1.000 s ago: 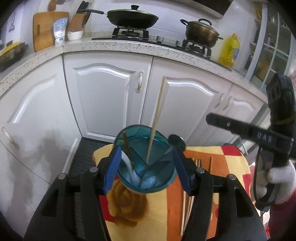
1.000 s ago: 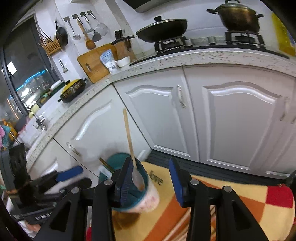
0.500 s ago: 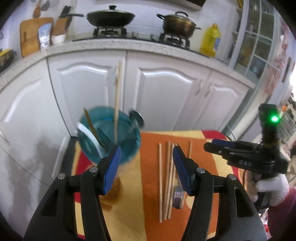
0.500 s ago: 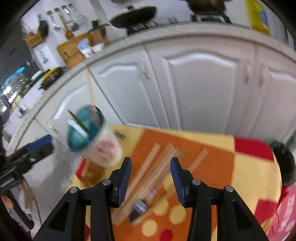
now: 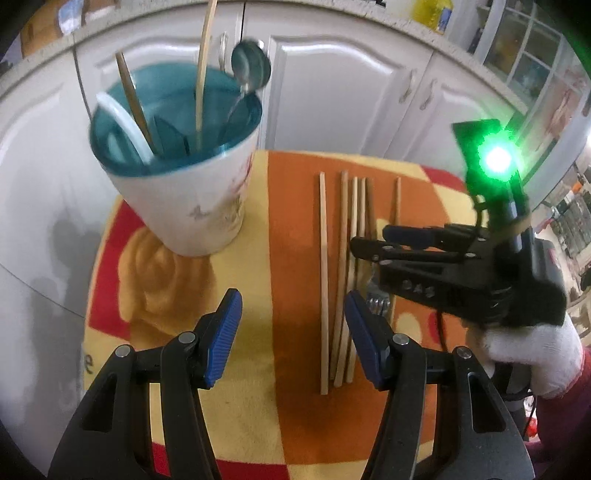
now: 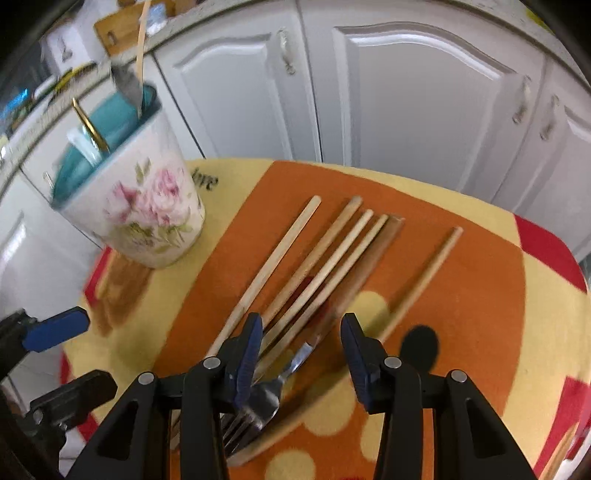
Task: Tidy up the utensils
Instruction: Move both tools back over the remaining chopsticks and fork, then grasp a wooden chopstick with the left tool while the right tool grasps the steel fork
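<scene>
Grippers [image 6: 301, 354] parted above, apparently, chopsticks [image 6: 321, 269].

black gripper [image 5: 293, 338], blue pads (ribbed), white glove [image 5: 532, 352]

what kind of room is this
Most likely a home kitchen. White cabinet doors run under a speckled countertop, a yellow oil bottle stands on it, and a floral cup of utensils sits by chopsticks on a small cloth-covered table.

Dim, blurred fisheye (green glare)
</scene>
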`<state>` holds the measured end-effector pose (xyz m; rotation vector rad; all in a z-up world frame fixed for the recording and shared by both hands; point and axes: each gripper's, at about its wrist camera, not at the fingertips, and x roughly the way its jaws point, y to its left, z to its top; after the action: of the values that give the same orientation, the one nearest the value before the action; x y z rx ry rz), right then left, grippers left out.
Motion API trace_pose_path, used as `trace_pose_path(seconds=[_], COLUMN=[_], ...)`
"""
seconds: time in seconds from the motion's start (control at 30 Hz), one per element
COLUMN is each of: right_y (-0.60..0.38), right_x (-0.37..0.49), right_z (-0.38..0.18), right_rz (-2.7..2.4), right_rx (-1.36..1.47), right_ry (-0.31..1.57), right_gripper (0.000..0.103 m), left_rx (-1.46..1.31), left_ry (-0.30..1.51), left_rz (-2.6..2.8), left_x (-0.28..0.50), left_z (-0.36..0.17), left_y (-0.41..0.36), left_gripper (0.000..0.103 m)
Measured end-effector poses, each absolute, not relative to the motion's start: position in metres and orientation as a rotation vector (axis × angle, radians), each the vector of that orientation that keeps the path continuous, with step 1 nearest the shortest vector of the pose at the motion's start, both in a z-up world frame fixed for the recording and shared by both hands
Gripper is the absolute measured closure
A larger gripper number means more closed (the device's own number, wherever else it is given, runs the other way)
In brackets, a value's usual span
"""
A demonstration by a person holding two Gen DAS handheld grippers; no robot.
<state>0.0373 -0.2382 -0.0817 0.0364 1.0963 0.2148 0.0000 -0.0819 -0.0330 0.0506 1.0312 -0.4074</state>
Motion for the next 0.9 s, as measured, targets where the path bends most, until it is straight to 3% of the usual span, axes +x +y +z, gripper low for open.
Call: trace_pose_path(seconds=[0.33,0.53,0.67,0.9], right_y=[-0.293,-0.356,-0.377,-0.338], right_x=[0.006,-0.023,-0.025,0.001], right_z=[-0.089,-0.081,-0.074,-0.077], right_rz=[0.146,0.124,0.121,0.183], right_rx=[-0.026,0.234,0.349,0.275], right_ry=[1.121,1.12,1.085,1.092], right_gripper=[0.06,0.06,0.06,0.06], left_rx=[0.038,0.019,-0.013,-0.064], left_ry=[1.081,1.143,1.127,1.16], left_rz=[-0.434,-0.458,-0.481,-0.489], left_x=[0.022,0.041,0.039,0.014], left_z=[-0.065,-0.085,-0.086,-0.082], left_y=[-0.11,-0.127,-0.128,-0.109], left_gripper=[0.046,0.046,0.089,0.099])
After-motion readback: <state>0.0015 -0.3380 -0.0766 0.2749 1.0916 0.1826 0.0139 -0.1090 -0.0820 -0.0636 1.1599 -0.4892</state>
